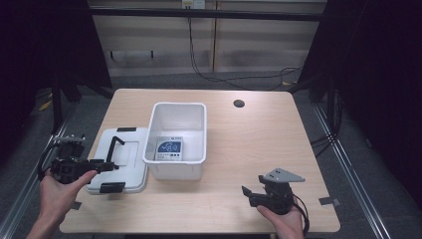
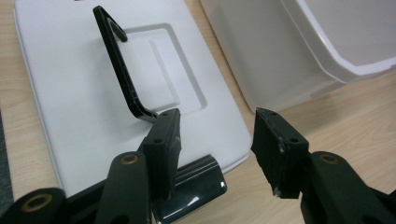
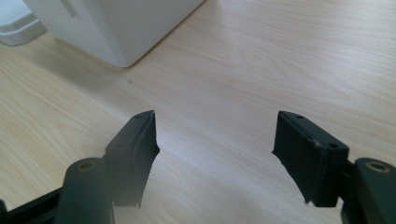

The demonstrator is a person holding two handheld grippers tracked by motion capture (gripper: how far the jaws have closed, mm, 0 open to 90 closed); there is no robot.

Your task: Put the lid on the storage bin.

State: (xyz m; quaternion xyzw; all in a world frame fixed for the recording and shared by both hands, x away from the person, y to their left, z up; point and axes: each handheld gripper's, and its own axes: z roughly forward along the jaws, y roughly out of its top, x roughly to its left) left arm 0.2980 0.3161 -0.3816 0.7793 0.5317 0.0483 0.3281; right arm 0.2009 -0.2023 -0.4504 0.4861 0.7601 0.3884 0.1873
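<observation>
Black jaws of the left gripper point(image 2: 215, 140) stand apart, grasping nothing, over the near right corner of a white lid point(image 2: 70, 79). One jaw hangs beside the foot of the lid's raised black handle point(image 2: 119, 65), and a glossy black clip point(image 2: 194, 189) on the lid's near edge sits just beneath it. In the high view the left gripper point(image 1: 107, 165) is held by a hand point(image 1: 59, 191) at the table's left edge, pointing right across the lid point(image 1: 130, 152).

Just right of the lid stands an open white tub point(image 1: 175, 172); whether the two touch I cannot tell. A blue-and-white card or packet point(image 1: 169, 148) lies flat on its floor. In the left gripper view the tub's outer wall point(image 2: 261, 51) rises just beyond the lid.

The right gripper point(image 3: 215, 140) is likewise released, its jaws wide with bare wood between them. It sits low over the table point(image 1: 259, 134) near the front right, held by the right hand point(image 1: 283, 221), a grey plate point(image 1: 283, 175) on top, in the high view pointing left toward the tub and well apart from it. The right gripper point(image 1: 247, 193) has the tub's rounded lower corner point(image 3: 116, 28) ahead at upper left.

A dark round hole point(image 1: 239, 103) marks the table's far side.
</observation>
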